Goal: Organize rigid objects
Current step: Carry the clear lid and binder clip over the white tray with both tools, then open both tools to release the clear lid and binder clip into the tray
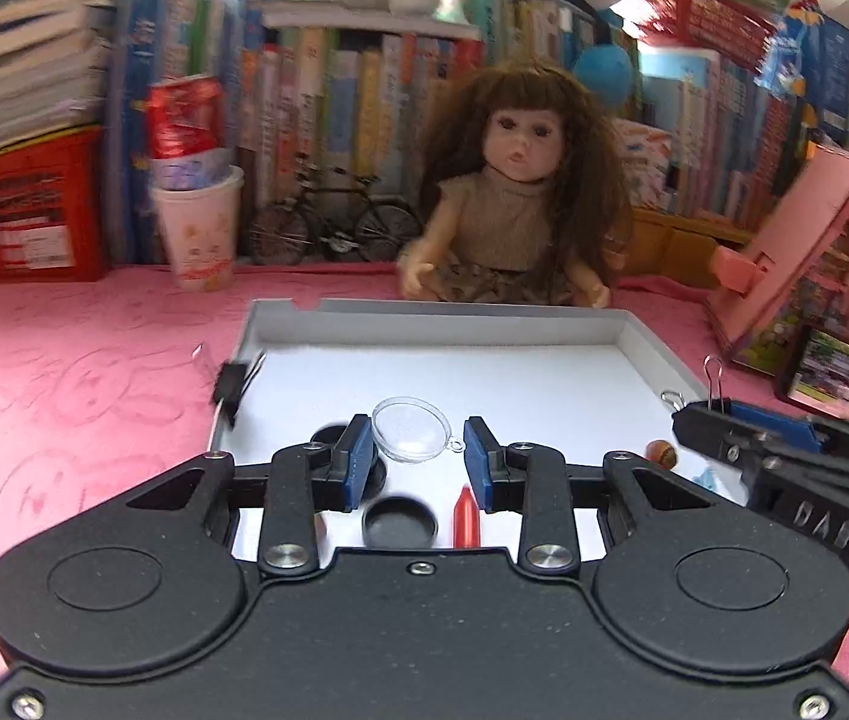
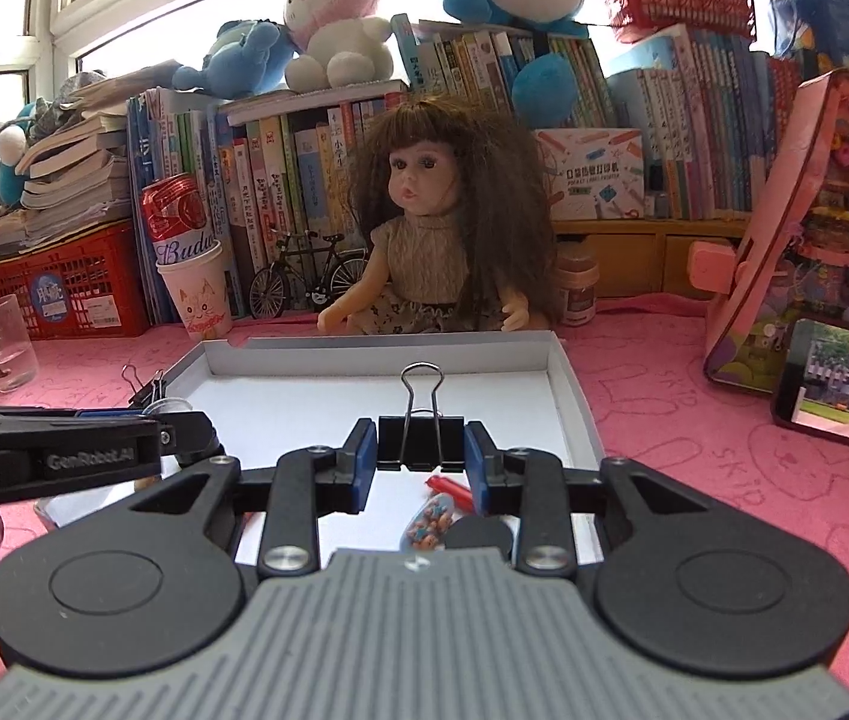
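My left gripper [image 1: 418, 441] is shut on a clear plastic half-shell [image 1: 406, 427] with a small ring, held just above the white tray [image 1: 454, 313]. From the right wrist view, that left gripper [image 2: 184, 420] comes in from the left with the clear shell [image 2: 171, 405] at its tip. My right gripper [image 2: 420, 432] is shut on a black binder clip [image 2: 418, 450] whose wire handle stands up, over the tray [image 2: 376, 343]. In the tray lie a red crayon [image 1: 465, 516], black round caps [image 1: 400, 521], a bead-filled capsule [image 2: 430, 521] and a small brown nut [image 1: 661, 453].
Another binder clip [image 1: 237, 385] sits on the tray's left rim. A doll [image 2: 424, 222] sits behind the tray, beside a toy bicycle [image 2: 304, 282] and a paper cup holding a can [image 2: 196, 294]. A glass mug [image 2: 4, 342] stands left, a pink toy house [image 2: 808, 240] and phone [image 2: 844, 387] right.
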Motion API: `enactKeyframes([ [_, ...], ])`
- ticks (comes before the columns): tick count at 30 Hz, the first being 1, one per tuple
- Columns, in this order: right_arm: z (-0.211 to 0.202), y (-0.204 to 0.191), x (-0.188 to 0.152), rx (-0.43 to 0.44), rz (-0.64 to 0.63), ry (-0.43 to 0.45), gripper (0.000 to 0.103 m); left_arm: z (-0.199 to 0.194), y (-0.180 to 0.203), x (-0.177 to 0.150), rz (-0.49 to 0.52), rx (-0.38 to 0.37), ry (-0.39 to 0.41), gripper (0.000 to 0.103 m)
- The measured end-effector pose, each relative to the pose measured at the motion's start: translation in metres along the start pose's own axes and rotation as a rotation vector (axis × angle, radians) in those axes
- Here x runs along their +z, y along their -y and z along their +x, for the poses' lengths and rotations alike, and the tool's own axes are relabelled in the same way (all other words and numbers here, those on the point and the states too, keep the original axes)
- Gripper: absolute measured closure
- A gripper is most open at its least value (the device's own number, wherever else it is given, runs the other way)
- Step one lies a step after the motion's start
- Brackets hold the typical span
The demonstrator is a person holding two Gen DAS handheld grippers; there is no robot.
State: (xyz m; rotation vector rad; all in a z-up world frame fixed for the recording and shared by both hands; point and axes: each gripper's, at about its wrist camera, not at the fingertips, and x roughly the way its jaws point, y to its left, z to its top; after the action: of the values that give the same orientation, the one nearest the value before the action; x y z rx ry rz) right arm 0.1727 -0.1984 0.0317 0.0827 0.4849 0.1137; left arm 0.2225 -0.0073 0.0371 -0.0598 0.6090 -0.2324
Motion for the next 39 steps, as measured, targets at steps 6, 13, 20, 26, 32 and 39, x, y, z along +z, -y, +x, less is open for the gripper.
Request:
enactKeyframes([
  [6, 0.026, 0.026, 0.026, 0.002, 0.07, -0.077, 0.067, 0.022, -0.02, 0.035, -0.045, 0.033, -0.032, 0.072],
  [13, 0.06, 0.03, 0.04, 0.039, 0.062, -0.161, 0.067, 0.062, -0.028, 0.045, -0.105, 0.013, -0.146, 0.072],
  [20, 0.085, 0.02, 0.03, 0.036, 0.039, -0.225, 0.067, 0.085, -0.021, 0.041, -0.101, 0.038, -0.186, 0.072],
  [26, 0.094, 0.017, 0.021, 0.001, 0.033, -0.241, 0.066, 0.091, -0.017, 0.032, -0.09, 0.056, -0.194, 0.072],
  [32, 0.098, 0.016, 0.015, -0.011, 0.014, -0.249, 0.066, 0.094, -0.015, 0.027, -0.072, 0.065, -0.184, 0.072],
  [39, 0.096, 0.013, 0.012, -0.008, 0.005, -0.234, 0.06, 0.09, -0.016, 0.027, -0.07, 0.051, -0.176, 0.07],
])
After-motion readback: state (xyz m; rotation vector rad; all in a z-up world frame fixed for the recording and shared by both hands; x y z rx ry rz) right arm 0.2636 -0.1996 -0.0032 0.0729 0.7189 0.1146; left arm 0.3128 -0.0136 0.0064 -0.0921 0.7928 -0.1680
